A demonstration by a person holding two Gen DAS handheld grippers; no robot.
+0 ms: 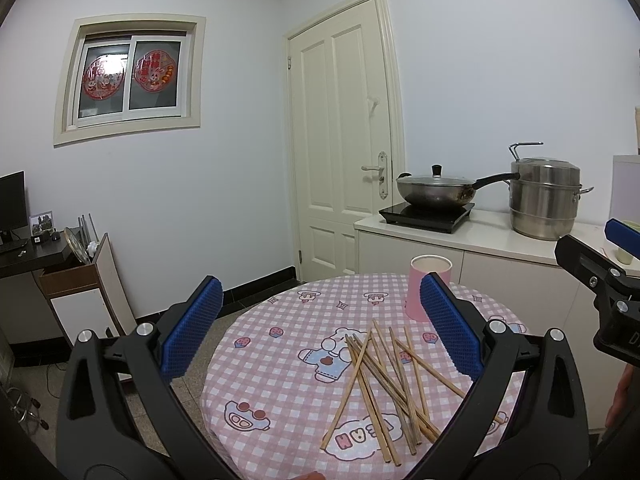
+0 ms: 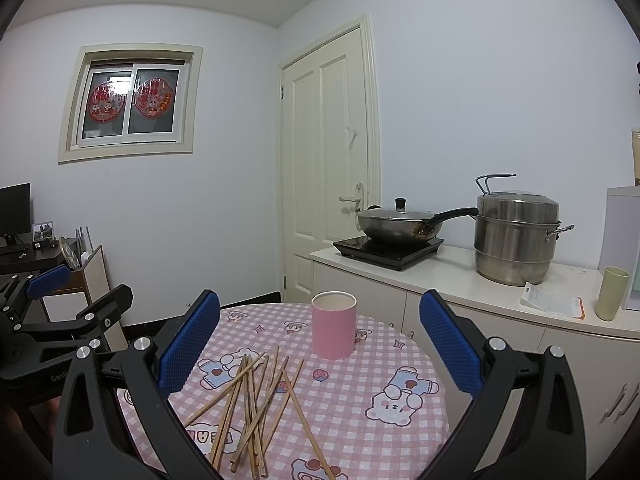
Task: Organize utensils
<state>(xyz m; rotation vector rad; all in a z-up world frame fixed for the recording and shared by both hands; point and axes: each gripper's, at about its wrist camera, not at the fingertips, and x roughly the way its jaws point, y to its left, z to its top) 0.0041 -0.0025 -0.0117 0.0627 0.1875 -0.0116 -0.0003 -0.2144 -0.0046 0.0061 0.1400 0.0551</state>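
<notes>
A loose heap of wooden chopsticks (image 1: 384,388) lies on the round table (image 1: 280,364), which is covered with a pink-and-white checked cloth printed with cartoon bears. The sticks are thin, straight and pale tan, crossing one another at many angles like a fan, with some ends reaching toward the near rim of the table; in the left wrist view they sit in the lower centre of the frame, in the right wrist view lower left of centre (image 2: 256,400). Behind them, toward the far edge of the table, stands an upright pink cylindrical cup (image 2: 334,326) with a white rim and an open top; nothing can be seen inside it. The left gripper (image 1: 320,332) hangs above the table with its blue-padded jaws spread wide and nothing between them. The right gripper (image 2: 320,344) is likewise wide apart and holds nothing. At the right of both frames a counter (image 2: 440,276) carries a lidded wok (image 2: 396,226) on a black cooktop and a steel steamer pot (image 2: 516,236).
</notes>
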